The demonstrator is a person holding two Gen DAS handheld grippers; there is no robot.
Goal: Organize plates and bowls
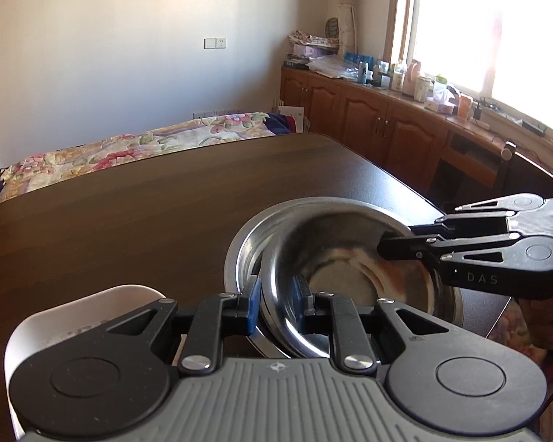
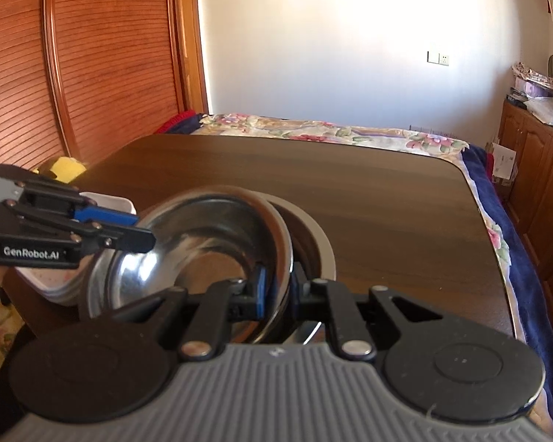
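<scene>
A shiny steel bowl [image 1: 350, 258] is held tilted over a second steel bowl [image 1: 245, 246] on the dark wooden table [image 1: 129, 202]. My left gripper [image 1: 276, 305] is shut on the upper bowl's near rim. My right gripper [image 1: 383, 248] is shut on the same bowl's rim from the right. In the right wrist view the upper bowl [image 2: 202, 235] sits between my right gripper's [image 2: 276, 291] blue pads, the lower bowl [image 2: 313, 243] shows behind it, and the left gripper [image 2: 143, 232] grips the rim at left. A white dish [image 1: 77, 309] lies at near left.
The white dish [image 2: 103, 202] sits behind the left gripper. A bed with a floral cover [image 1: 147, 143] lies beyond the table. Wooden cabinets [image 1: 368, 118] with clutter run under the window at right. A wooden wardrobe [image 2: 73, 55] stands left.
</scene>
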